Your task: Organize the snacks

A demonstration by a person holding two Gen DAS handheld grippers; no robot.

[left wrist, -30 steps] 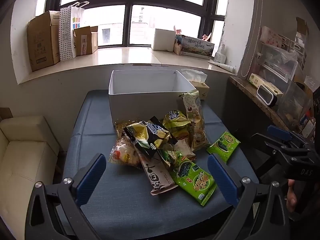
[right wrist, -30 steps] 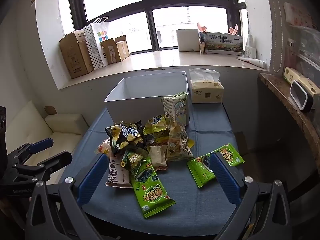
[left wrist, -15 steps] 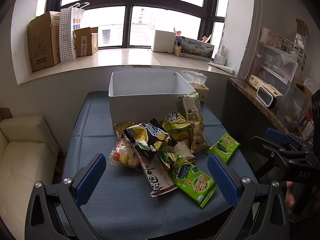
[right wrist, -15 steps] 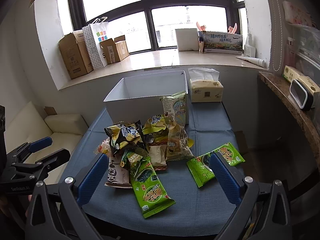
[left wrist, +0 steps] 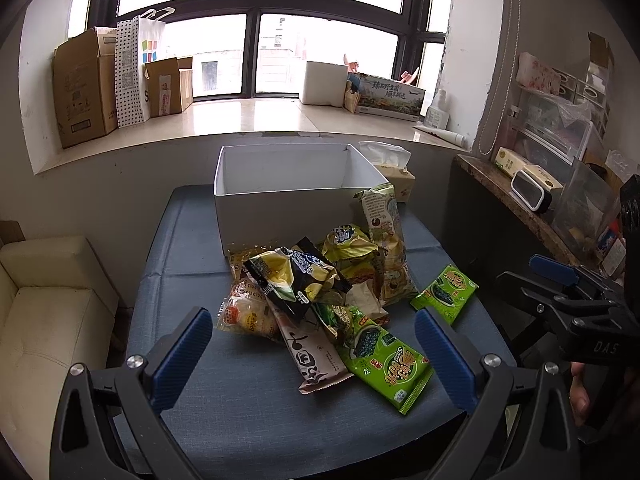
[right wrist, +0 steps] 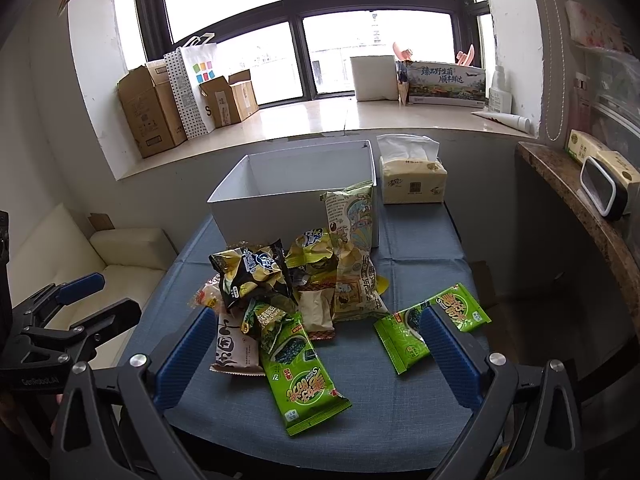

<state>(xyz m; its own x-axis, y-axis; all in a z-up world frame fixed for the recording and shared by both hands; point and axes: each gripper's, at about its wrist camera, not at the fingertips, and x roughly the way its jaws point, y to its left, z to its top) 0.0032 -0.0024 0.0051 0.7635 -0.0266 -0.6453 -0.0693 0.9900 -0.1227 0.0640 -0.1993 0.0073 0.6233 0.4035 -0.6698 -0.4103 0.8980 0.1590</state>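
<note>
A pile of snack bags [left wrist: 320,284] lies on the blue table [left wrist: 180,280] in front of an open white box [left wrist: 280,200]. A green seaweed bag [left wrist: 384,360] lies at the pile's near edge, and a second green bag [left wrist: 444,292] lies apart to the right. A tall bag [left wrist: 384,232] leans on the box. My left gripper [left wrist: 312,356] is open and empty, above the table's near edge. My right gripper [right wrist: 316,352] is open and empty, over the near green bag [right wrist: 300,380]. The pile [right wrist: 288,280], box [right wrist: 296,196] and second green bag [right wrist: 432,324] also show in the right wrist view.
A tissue box [right wrist: 412,184] stands right of the white box. A cream sofa [left wrist: 44,320] is left of the table. A stone shelf [left wrist: 532,216] with containers runs along the right. Cardboard boxes [left wrist: 84,88] sit on the window sill.
Both grippers have crept slightly closer to the table. The snacks and the box have not moved.
</note>
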